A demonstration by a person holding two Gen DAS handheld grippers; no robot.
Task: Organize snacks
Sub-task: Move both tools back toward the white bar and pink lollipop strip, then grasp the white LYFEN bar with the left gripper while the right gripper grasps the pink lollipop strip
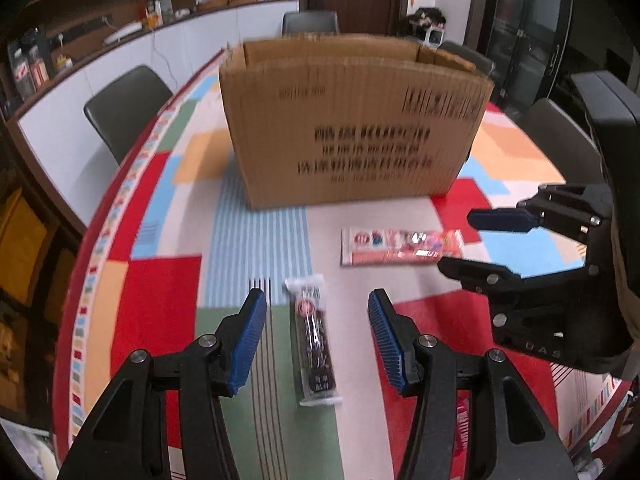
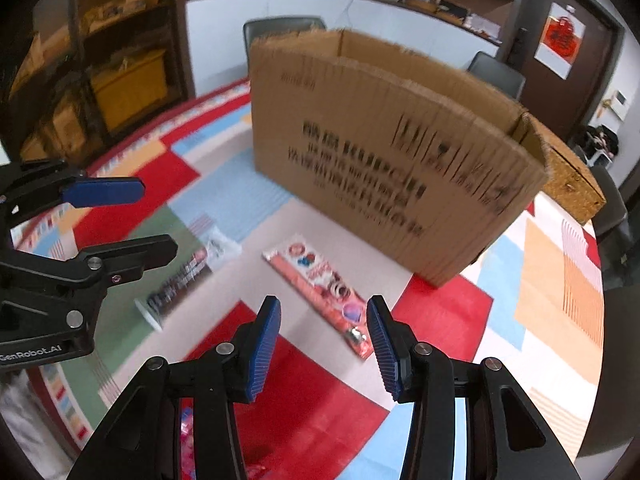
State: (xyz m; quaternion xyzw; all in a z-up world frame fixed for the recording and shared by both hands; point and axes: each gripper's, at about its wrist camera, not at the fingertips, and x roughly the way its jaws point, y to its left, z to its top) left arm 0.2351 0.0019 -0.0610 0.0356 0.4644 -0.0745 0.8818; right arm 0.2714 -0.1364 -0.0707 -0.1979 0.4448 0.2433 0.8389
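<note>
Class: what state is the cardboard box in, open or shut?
Open. The cardboard box stands upright, its top uncovered, inner walls visible in both views. Contents cannot be seen.

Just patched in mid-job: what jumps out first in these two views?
The big open cardboard box stands mid-table on the bright patchwork tablecloth. In front of it lie a dark snack pack, between the open left gripper, and a pink snack pack, just ahead of the open right gripper.

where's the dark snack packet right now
The long dark plastic snack packet lies flat on the patchwork tablecloth, between the open left hand-held gripper fingers, nearer than the pink packet.
</note>
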